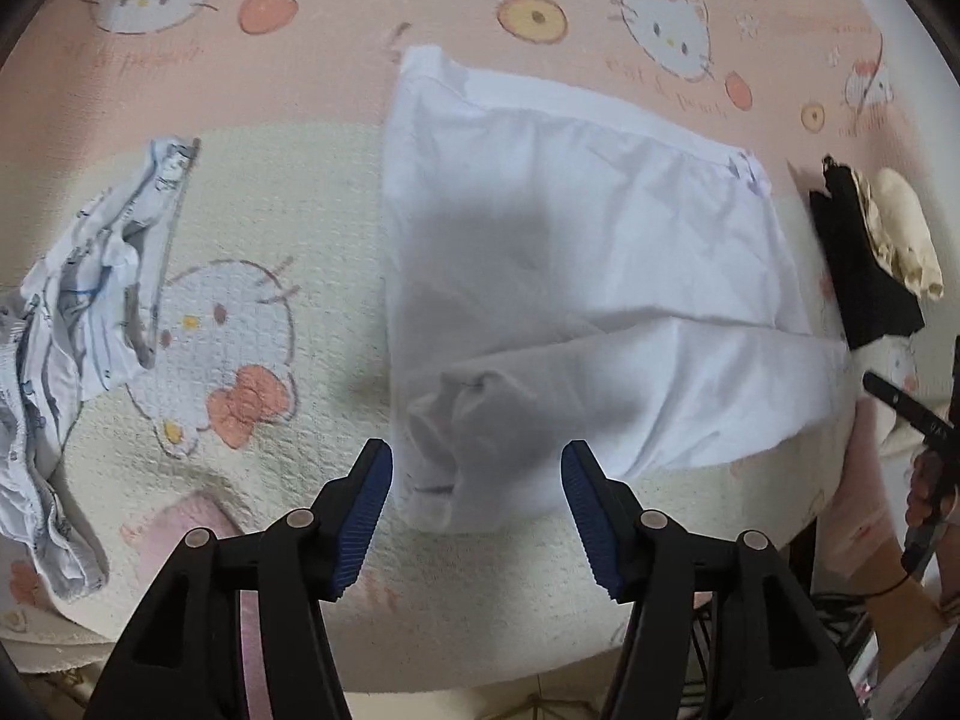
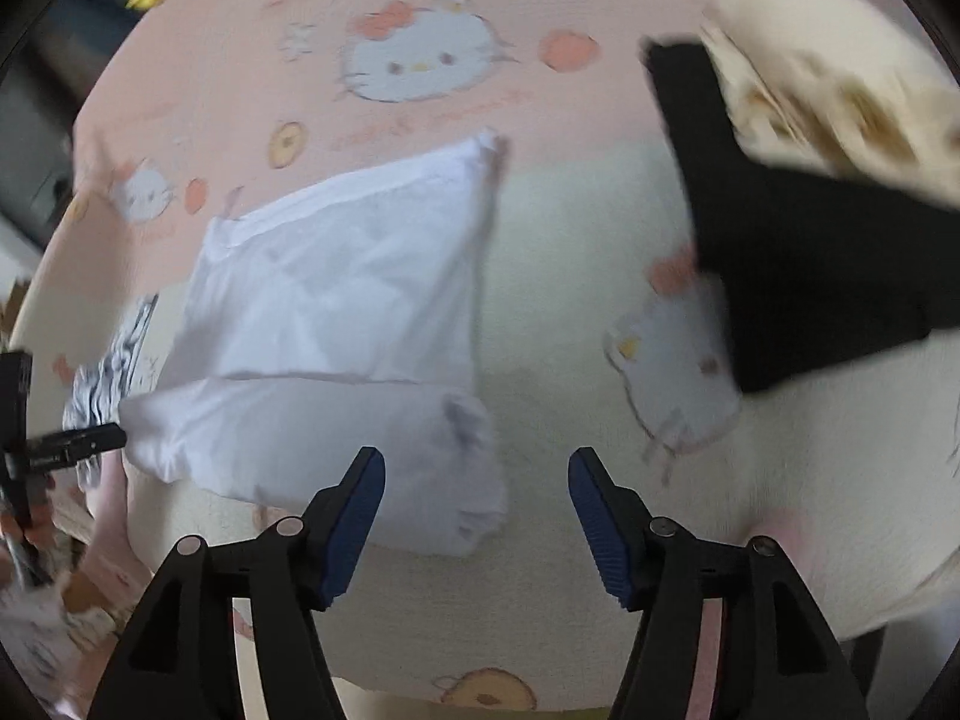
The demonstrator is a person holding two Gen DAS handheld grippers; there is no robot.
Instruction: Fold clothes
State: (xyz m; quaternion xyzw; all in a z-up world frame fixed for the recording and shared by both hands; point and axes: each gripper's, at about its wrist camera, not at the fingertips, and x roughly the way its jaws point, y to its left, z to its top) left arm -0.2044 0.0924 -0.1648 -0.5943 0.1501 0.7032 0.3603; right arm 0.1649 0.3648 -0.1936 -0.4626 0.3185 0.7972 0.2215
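A white garment (image 1: 570, 276) lies folded on the pink and cream cat-print bedspread (image 1: 270, 228), with a sleeve doubled over its near edge. My left gripper (image 1: 477, 456) hangs open above that near edge; the cloth shows between the blue pads, which do not press on it. In the right wrist view the same white garment (image 2: 336, 312) lies left of centre. My right gripper (image 2: 477, 462) is open over the garment's near right corner and the bare bedspread (image 2: 570, 300), holding nothing.
A crumpled blue-patterned white garment (image 1: 90, 312) lies at the left. A folded black garment (image 2: 810, 276) with a cream one (image 2: 828, 96) on top sits at the right. The bed's near edge runs just below both grippers. A hand (image 1: 927, 492) shows at the far right.
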